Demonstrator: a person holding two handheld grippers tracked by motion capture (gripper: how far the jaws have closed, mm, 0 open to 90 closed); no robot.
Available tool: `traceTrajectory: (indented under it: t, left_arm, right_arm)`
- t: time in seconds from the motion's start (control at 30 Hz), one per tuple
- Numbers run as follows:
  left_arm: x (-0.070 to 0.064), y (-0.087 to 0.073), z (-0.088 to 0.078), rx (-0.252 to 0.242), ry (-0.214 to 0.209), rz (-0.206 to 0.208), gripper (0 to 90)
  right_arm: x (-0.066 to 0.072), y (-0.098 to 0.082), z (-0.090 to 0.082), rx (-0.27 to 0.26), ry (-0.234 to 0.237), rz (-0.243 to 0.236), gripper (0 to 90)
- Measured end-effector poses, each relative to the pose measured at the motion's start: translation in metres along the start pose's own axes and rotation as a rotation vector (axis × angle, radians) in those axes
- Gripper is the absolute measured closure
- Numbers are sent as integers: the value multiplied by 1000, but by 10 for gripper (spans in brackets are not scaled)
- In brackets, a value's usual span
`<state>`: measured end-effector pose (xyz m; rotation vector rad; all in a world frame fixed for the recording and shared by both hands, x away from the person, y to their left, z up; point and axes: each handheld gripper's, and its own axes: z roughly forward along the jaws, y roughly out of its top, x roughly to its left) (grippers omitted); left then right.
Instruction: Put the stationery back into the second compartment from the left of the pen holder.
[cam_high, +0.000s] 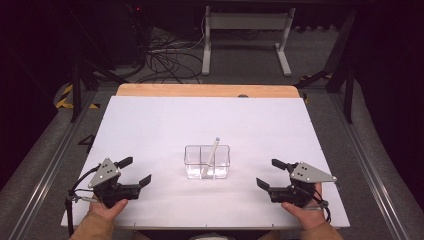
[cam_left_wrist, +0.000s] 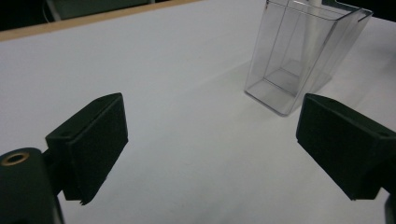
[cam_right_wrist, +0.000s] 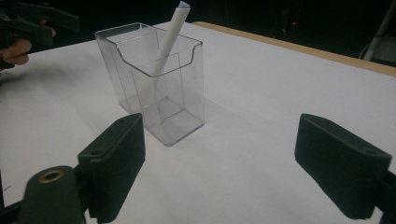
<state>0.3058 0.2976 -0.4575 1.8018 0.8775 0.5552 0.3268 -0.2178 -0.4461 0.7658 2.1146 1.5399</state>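
the clear plastic holder (cam_high: 207, 162) stands upright mid-table on the white table (cam_high: 150, 125) with a white stick (cam_high: 211, 156) leaning inside it. it sits between and apart from both grippers. the left gripper (cam_high: 135, 171) and right gripper (cam_high: 270, 173) both have jaws spread wide, grasping nothing.

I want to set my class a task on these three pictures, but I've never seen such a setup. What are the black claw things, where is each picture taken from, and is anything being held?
A person holds a hand-operated gripper in each hand: the left gripper and right gripper. Both are open and hold nothing. One picture looks down from above the white table. The other two come from cameras riding on each gripper, looking along its black jaws. On the table stands a clear plastic container with a divider, and a white pen-like stick leans inside it.
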Motion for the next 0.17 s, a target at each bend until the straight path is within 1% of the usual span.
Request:
traceTrajectory:
  t: [0.07,0.1,0.17]
  left_arm:
    - [0,1,-1,-3,9,3,85]
    - [0,1,-2,-8,10,-3,84]
    - [0,2,-3,-10,12,1,82]
  right_arm:
    - [0,0,0,1,2,1,166]
    - [0,0,1,1,2,1,166]
    - [0,0,1,1,4,-1,166]
